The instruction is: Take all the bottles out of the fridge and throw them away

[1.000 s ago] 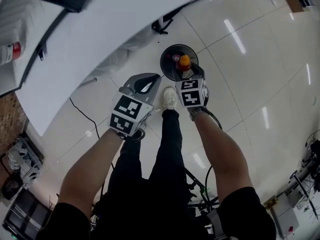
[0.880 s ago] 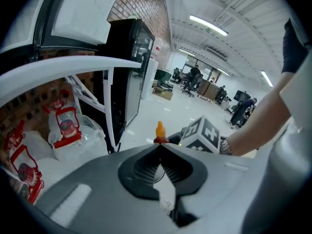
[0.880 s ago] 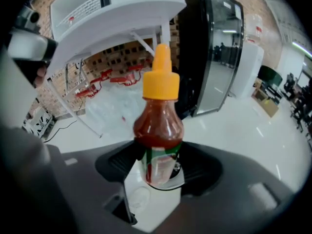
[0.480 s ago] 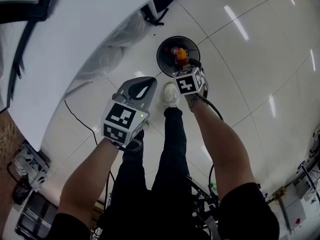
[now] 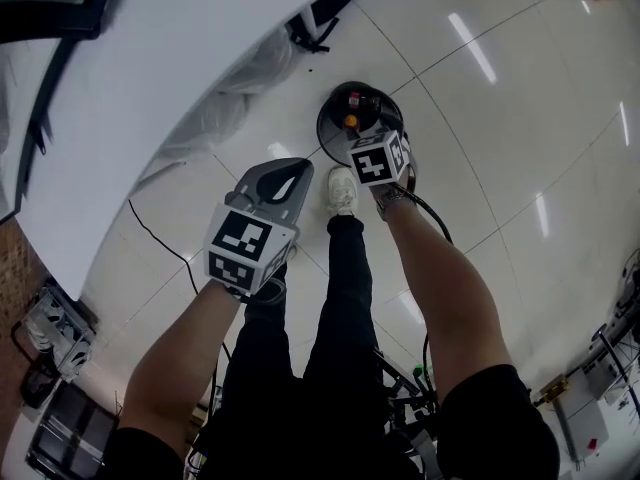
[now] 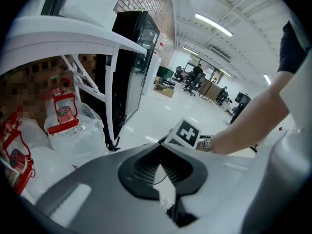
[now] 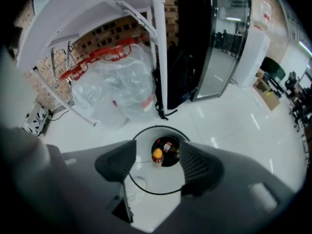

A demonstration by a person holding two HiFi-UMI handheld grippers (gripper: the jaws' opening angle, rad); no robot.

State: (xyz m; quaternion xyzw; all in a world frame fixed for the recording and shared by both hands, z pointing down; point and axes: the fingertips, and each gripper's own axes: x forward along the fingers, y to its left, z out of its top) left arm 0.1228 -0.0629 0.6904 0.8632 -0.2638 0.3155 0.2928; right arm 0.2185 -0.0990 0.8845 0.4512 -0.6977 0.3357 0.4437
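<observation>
A round black bin [image 5: 322, 128] stands on the floor in front of my feet. A bottle with an orange cap [image 5: 350, 121] lies inside it beside another, red-labelled bottle [image 5: 353, 98]. My right gripper [image 5: 375, 138] hangs just above the bin's near rim. In the right gripper view its jaws [image 7: 158, 162] stand wide open and empty. Far below them the orange-capped bottle [image 7: 157, 156] sits inside the bin [image 7: 158, 126]. My left gripper [image 5: 295, 163] is held to the left of the bin, and its jaws [image 6: 159, 150] meet at the tips with nothing in them.
A white table top [image 5: 150, 88] overhangs at the left, with clear plastic bags [image 7: 112, 91] under it. The black glass-door fridge [image 7: 209, 43] stands behind the bin. My white shoe [image 5: 341, 190] is next to the bin, and a thin cable [image 5: 160, 233] crosses the floor.
The orange-capped bottle has left the right gripper's jaws and dropped into the bin. Both grippers shifted slightly, with the right one staying over the bin.
</observation>
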